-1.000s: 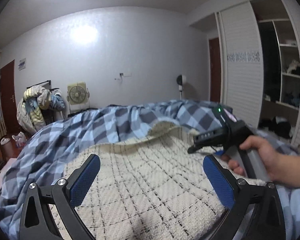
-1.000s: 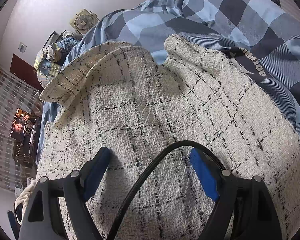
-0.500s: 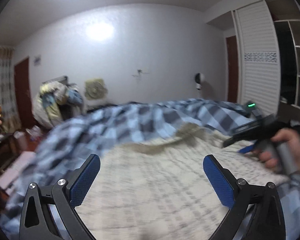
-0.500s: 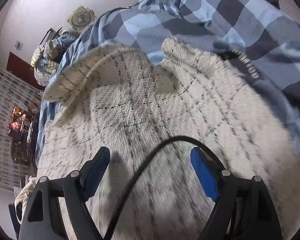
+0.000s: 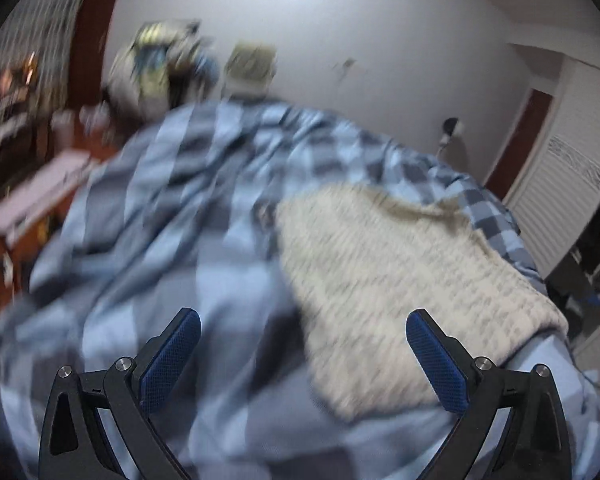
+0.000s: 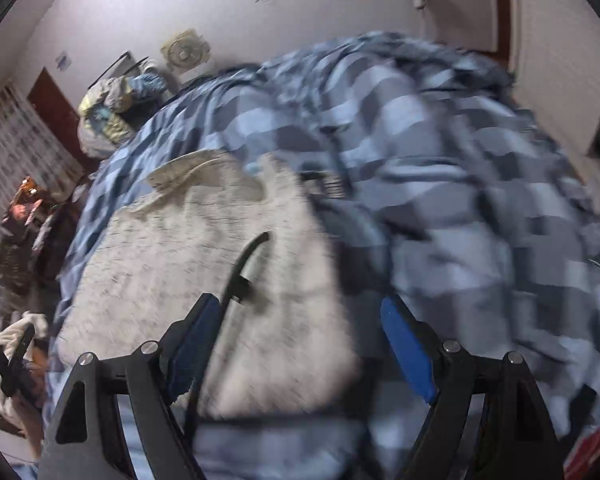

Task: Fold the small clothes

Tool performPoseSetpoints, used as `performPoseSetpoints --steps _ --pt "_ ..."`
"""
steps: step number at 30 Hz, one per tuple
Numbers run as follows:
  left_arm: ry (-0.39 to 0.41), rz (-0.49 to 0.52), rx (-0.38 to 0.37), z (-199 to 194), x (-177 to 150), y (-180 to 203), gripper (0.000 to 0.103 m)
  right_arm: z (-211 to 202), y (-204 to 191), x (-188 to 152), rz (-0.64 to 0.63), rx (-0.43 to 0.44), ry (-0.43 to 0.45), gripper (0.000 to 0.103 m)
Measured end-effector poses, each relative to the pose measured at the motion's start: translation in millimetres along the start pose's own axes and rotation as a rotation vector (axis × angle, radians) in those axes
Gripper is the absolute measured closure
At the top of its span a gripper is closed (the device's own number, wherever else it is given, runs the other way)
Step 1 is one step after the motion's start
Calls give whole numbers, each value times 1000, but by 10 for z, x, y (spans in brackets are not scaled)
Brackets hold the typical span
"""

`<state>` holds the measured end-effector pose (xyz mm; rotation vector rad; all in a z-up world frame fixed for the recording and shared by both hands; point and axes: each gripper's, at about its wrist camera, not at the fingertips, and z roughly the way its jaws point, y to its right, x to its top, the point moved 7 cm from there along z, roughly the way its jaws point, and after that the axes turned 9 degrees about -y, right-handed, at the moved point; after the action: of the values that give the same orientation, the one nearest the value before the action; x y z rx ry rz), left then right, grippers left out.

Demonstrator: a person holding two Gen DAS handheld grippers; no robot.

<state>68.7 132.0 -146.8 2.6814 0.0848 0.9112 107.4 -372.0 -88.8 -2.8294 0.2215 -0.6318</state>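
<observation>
A cream tweed garment with thin dark check lines (image 5: 400,280) lies spread flat on a blue checked duvet (image 5: 172,220). In the left wrist view it sits right of centre, badly blurred. My left gripper (image 5: 302,320) is open and empty, hovering over the garment's left edge and the duvet. In the right wrist view the garment (image 6: 204,248) fills the lower left, its collar end (image 6: 188,172) pointing away. My right gripper (image 6: 300,306) is open and empty above the garment's right edge. A black cable (image 6: 240,272) hangs across its left finger.
The rumpled duvet (image 6: 460,200) covers the whole bed. A heap of clothes (image 6: 112,116) and a square fan (image 6: 184,54) stand by the far wall. A white wardrobe (image 5: 572,168) is on the right, and cluttered furniture (image 5: 40,192) on the left.
Both views swung with heavy blur. The left gripper moved left off the garment's middle toward its left edge. The right gripper rose and drew back. The hand with the right gripper left the left view.
</observation>
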Motion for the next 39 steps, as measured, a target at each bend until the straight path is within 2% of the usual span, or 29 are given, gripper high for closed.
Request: performPoseSetpoints --steps 3,7,11,17,20,22,26,28,29,30,32,34,36,37,39 --pt "-114 -79 18 155 -174 -191 0 -45 186 -166 71 5 -22 23" --pt "-245 -125 -62 298 -300 -132 0 179 195 -382 113 83 -114 23" --pt "-304 -122 -177 271 -380 51 0 522 100 -485 178 259 -205 23" --pt "-386 -203 -355 302 -447 178 0 807 172 -525 349 397 -231 23" --pt "-418 -250 -427 351 -490 203 0 856 185 -545 374 409 -248 23" --pt "-419 -261 -396 383 -509 181 0 741 284 -515 389 401 -216 23" --pt "-393 -202 -271 390 -499 175 0 78 765 -376 463 298 -17 23" --pt "-375 -162 -220 375 -476 198 0 -334 1037 -361 485 161 75 23" --pt "-368 -148 -202 365 -466 209 0 -634 1203 -373 501 47 150 23" --pt "-360 -137 -188 357 -457 209 0 -791 1291 -392 509 -17 186 23" --pt "-352 -122 -175 347 -439 225 0 -1271 1482 -465 542 -209 295 23" --pt "-351 -120 -181 350 -434 237 0 -1580 1613 -555 582 -284 377 23" --pt "-355 -126 -189 368 -443 236 0 -1664 1646 -609 605 -272 389 21" --pt "-359 -131 -193 394 -447 236 0 -1618 1626 -611 597 -258 358 14" --pt "-370 -139 -201 441 -466 251 0 -1330 1479 -531 538 -216 262 13"
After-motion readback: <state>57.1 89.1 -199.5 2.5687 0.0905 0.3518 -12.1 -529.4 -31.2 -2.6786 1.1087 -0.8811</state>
